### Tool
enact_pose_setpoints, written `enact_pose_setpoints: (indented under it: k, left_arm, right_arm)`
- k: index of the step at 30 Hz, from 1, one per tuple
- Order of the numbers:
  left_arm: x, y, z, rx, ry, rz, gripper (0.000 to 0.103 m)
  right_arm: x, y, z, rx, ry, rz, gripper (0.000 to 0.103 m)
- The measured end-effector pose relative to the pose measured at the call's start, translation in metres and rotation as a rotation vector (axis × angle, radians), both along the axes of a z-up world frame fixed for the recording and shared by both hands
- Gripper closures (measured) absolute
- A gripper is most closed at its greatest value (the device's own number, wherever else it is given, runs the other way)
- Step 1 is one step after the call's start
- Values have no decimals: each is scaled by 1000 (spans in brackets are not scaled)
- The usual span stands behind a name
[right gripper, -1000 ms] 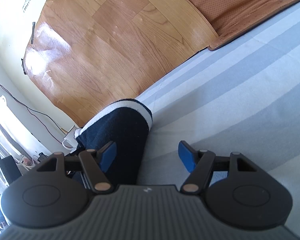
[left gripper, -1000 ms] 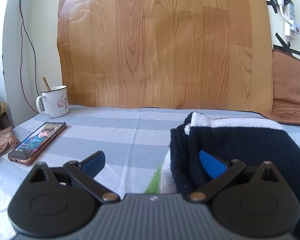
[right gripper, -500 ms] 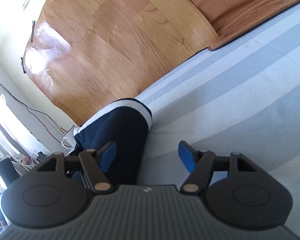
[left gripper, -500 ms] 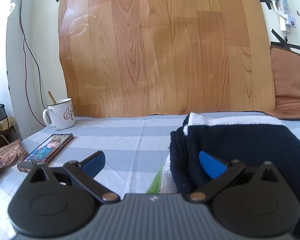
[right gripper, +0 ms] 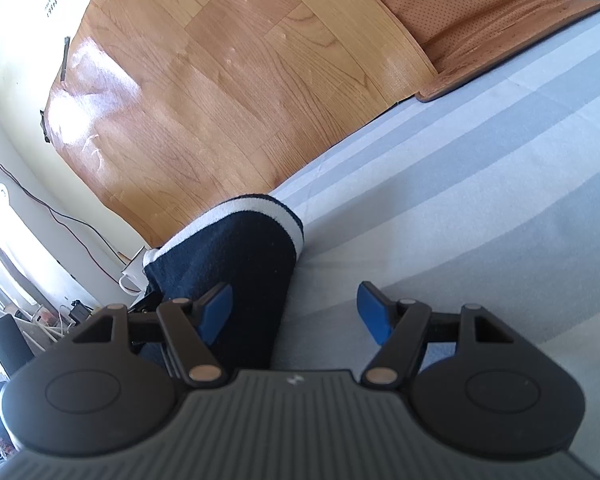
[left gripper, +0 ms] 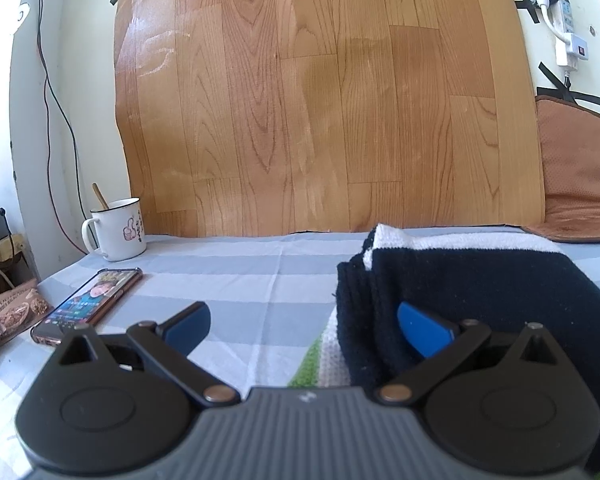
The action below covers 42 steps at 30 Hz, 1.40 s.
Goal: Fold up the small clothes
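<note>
A navy knit garment (left gripper: 480, 288) with a white band lies folded on the striped bedsheet (left gripper: 240, 280). A green-and-white striped part (left gripper: 324, 364) shows under its near left edge. My left gripper (left gripper: 304, 326) is open at the garment's left edge. Its right fingertip (left gripper: 424, 332) is against the navy knit and its left one is over bare sheet. In the right wrist view the same garment (right gripper: 240, 256) lies at the left. My right gripper (right gripper: 296, 314) is open and straddles its right edge, holding nothing.
At the left stand a white mug (left gripper: 120, 232) with a stick in it, a phone (left gripper: 88, 304) with its screen lit, and snack packets (left gripper: 12, 312). A wood-pattern panel (left gripper: 320, 100) backs the bed. A brown cushion (right gripper: 460, 12) leans at the right.
The left wrist view has tipped up very slightly, so the mug and phone sit a little lower. Both grippers stay open and the garment lies as before.
</note>
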<state>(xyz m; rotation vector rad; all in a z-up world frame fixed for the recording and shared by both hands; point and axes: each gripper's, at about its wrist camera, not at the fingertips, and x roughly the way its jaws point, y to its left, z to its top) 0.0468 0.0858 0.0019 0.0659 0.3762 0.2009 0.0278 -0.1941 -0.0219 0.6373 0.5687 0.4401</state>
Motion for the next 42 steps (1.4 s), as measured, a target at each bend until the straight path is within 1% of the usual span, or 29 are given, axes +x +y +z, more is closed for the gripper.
enact_pose_setpoints:
  k: [13,22,28,29,31,35,37,39,41,42]
  left_arm:
    - [1,5,0,-32,13,-21,0]
    - [-4,3,-1,-16,19,-25,0]
    - [-6,8,0,-35,31,-40,0]
    - [-7,11,1,-49,39,-54,0]
    - [-10,22,4,-107,68,-105,0]
    - [-15,57,17,-311,120,-201,0]
    - [-10,75,25,-414,150,-238,0]
    - [-3,86,31,-497,178,-281,0]
    - [7,89,32,-542,215,-333,0]
    - [15,87,30,-551,252,-363,0]
  right_arm:
    - [0,0,0,-1,-1,-1,31]
    - [0,0,0,-2,-1,-2,31]
    - [-1,1,0,-2,-1,-3,31]
    - [0,0,0,0,-1,-3,31]
    - [-1,0,0,4,-1,-3,31]
    - [0,-6,-2,60,0,-3,30]
    - [0,-10,-2,92,1,5,27]
    - [1,-9,0,99,-7,32,25]
    - [5,-4,2,79,4,72,24]
    - [9,-1,3,71,13,94,24]
